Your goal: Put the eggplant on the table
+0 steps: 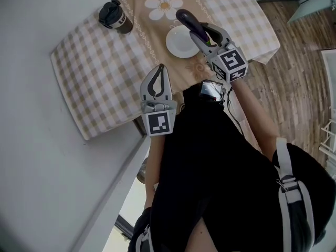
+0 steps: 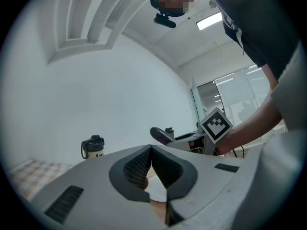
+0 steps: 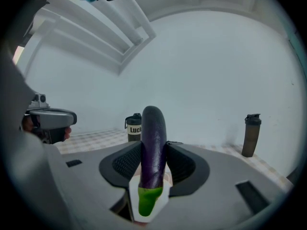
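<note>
Seen from the head, looking steeply down: a table (image 1: 100, 72) with a checked cloth fills the upper left and centre of the frame. At upper centre, the right gripper (image 1: 202, 34) is clamped on a purple eggplant (image 1: 186, 19), which is above a white plate (image 1: 178, 45) (whether they touch cannot be told). In the right gripper view the eggplant runs lengthwise between the pads, its green stem end nearest the camera. At centre frame, the left gripper (image 1: 159, 70) holds nothing, its jaws pressed together. A lidded tumbler (image 1: 115, 16) stands at upper left.
</note>
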